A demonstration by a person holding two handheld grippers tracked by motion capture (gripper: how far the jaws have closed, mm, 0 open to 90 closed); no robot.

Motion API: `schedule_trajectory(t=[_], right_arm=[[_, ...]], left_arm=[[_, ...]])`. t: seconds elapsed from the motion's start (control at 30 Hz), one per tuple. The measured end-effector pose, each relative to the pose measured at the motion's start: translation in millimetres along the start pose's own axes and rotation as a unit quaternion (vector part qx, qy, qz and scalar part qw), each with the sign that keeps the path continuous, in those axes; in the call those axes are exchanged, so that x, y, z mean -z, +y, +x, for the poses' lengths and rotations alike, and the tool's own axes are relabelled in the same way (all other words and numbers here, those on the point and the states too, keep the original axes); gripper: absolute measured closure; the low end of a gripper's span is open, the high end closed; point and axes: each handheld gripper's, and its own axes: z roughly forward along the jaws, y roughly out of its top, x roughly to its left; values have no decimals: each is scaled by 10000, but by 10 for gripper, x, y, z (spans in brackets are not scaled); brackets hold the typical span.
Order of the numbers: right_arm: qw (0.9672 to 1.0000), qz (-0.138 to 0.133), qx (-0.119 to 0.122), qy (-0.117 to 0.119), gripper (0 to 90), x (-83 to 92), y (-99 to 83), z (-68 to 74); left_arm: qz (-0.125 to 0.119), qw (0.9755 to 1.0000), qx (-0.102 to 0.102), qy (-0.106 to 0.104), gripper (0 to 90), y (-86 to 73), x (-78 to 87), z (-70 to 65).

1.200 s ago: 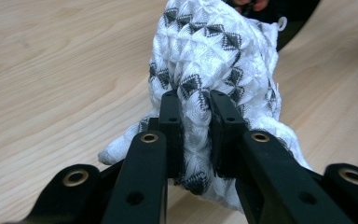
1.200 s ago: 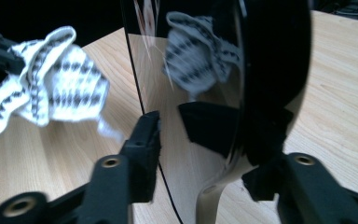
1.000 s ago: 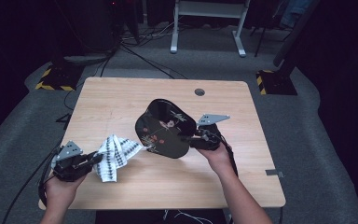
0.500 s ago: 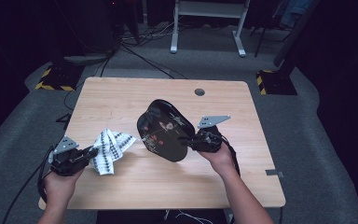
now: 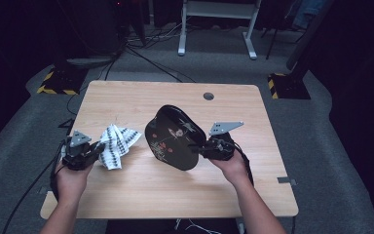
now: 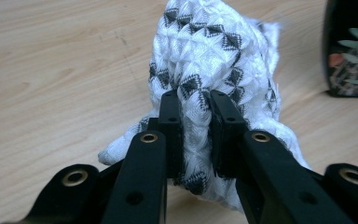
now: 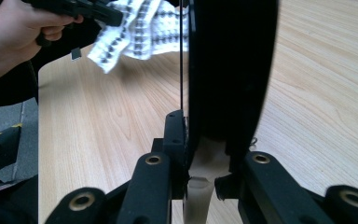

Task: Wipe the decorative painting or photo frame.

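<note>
Both grasps look done: the left gripper (image 5: pixel 95 150) pinches the patterned cloth (image 5: pixel 116 145), and the right gripper (image 5: pixel 198 147) clamps the black floral tray (image 5: pixel 171 136) tilted on edge above the bench (image 5: pixel 126 102). Cloth and tray sit apart, so I'd say the wiping has yet to begin.

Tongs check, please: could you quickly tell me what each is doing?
Left tongs: closed on the patterned cloth.
Right tongs: closed on the black tray's rim.

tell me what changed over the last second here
The right hand-held gripper closed its jaws on the rim of the black tray, holding it tilted up. The left hand-held gripper carried the patterned cloth slightly toward the tray. The tray stayed put.
</note>
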Motion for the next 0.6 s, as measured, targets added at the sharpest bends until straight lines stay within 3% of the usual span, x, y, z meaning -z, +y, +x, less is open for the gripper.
schedule_trajectory(t=[0.17, 0.4, 0.47, 0.6], right_arm=[[10000, -26, -18, -3, 789, 0, -4, -5], [10000, -42, -76, -12, 788, 2, -18, 3], [10000, -49, -62, -1, 788, -1, -18, 4], [10000, -60, -51, 23, 788, -8, -17, 9]], left_arm=[[6, 9999, -109, -4, 778, 103, -86, -80], [129, 9989, -445, 7, 778, 282, -297, -338], [217, 9989, -410, -58, 777, 307, -383, -382], [142, 9986, -414, -291, 778, 356, -417, -503]])
